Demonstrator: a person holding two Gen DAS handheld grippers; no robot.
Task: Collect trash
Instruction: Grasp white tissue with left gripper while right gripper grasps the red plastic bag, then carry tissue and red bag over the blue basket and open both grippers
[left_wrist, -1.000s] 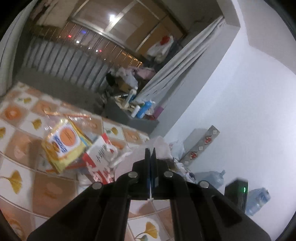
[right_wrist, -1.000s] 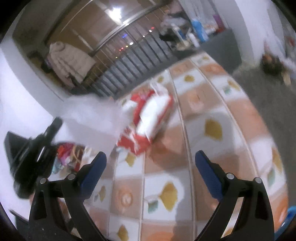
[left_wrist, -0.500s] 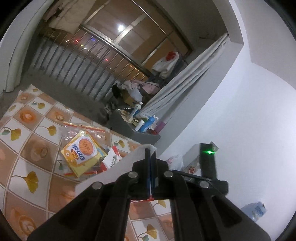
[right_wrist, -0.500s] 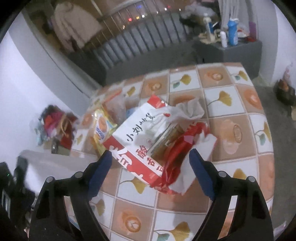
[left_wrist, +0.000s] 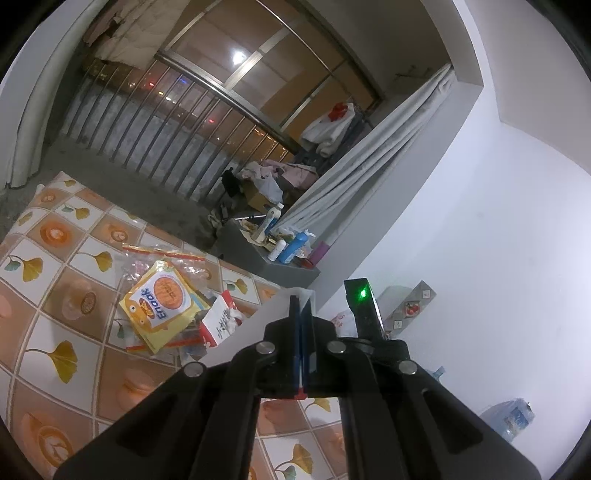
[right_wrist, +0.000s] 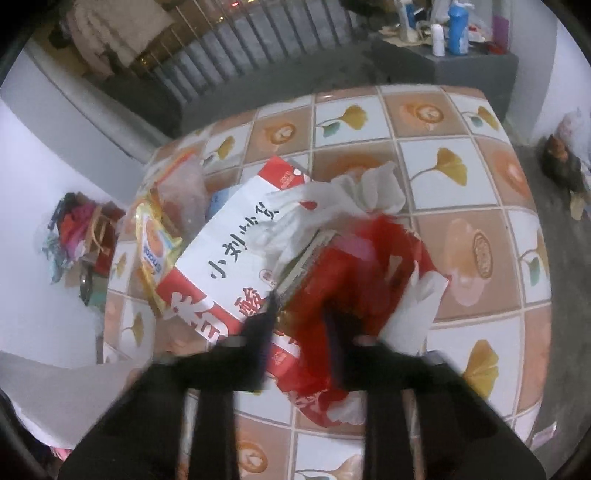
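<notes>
Left gripper (left_wrist: 300, 302) clenched on one white bag (left_wrist: 255, 325); right gripper (right_wrist: 301, 317) blurred, grip unclear, over one red-white box (right_wrist: 229, 251).

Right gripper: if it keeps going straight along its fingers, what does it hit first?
Most likely the red plastic bag: the right gripper points at it, with the red-and-white carton just to the left. The fingers are motion-blurred, so whether they already touch it cannot be told.

On the tiled table (right_wrist: 461, 122) I see a carton (right_wrist: 236, 254) with a tissue (right_wrist: 369, 188) on it, a snack packet (right_wrist: 155, 243) to its left, and bottles (right_wrist: 454, 29) on a ledge behind.
</notes>
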